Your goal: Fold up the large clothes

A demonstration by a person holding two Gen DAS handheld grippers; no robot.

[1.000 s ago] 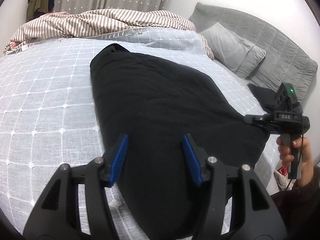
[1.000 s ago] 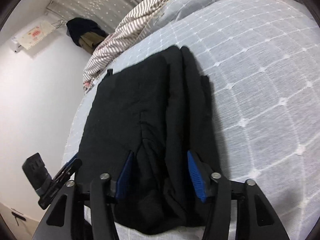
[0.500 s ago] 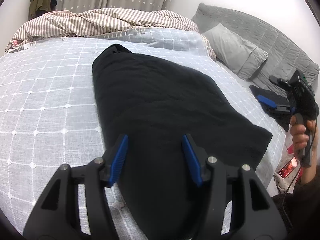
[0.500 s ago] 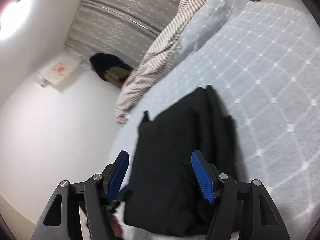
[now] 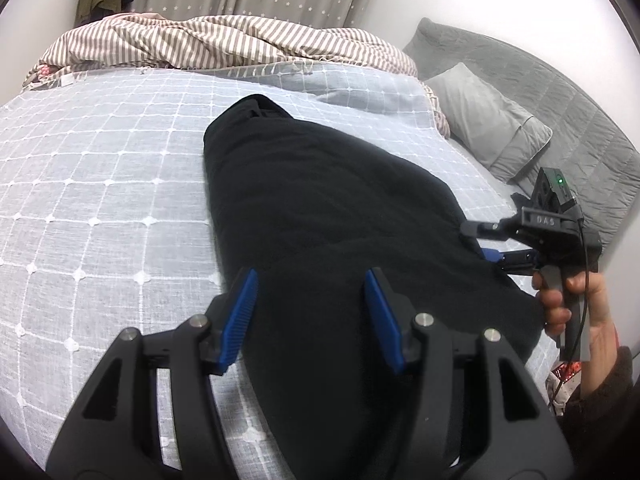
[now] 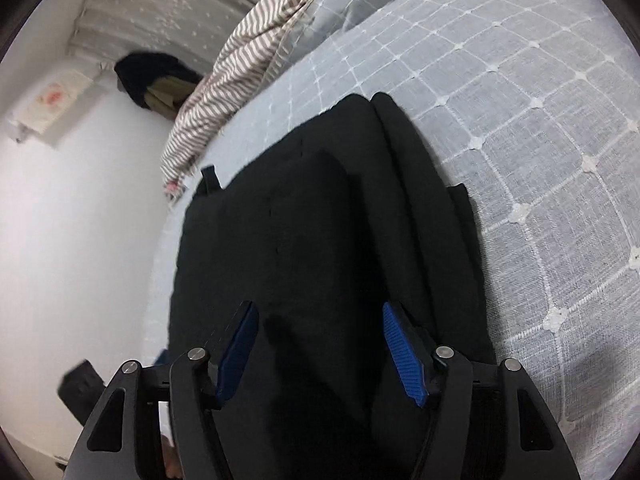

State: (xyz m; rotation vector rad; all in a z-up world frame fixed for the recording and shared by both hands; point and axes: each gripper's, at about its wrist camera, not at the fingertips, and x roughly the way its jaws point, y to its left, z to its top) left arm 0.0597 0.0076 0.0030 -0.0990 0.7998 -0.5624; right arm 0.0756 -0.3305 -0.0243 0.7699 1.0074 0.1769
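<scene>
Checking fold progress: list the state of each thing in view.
Black garment: folded lengthwise, flat on bed.
Bedspread: spread flat.
Striped duvet: bunched behind.
Left tool: open over garment.
Right tool: closing, pads not pressing cloth.

Left gripper [image 5: 310, 316]: pointed downward and forward, blue pads apart, nothing pressed between them. Right gripper [image 6: 320, 350]: likewise angled down, jaws closing, pads not yet pressing on anything. Right hand [image 5: 576, 304], seen at the right of the left wrist view, wraps the handle; dark fleecy sleeve [image 5: 596, 412] at the wrist.
</scene>
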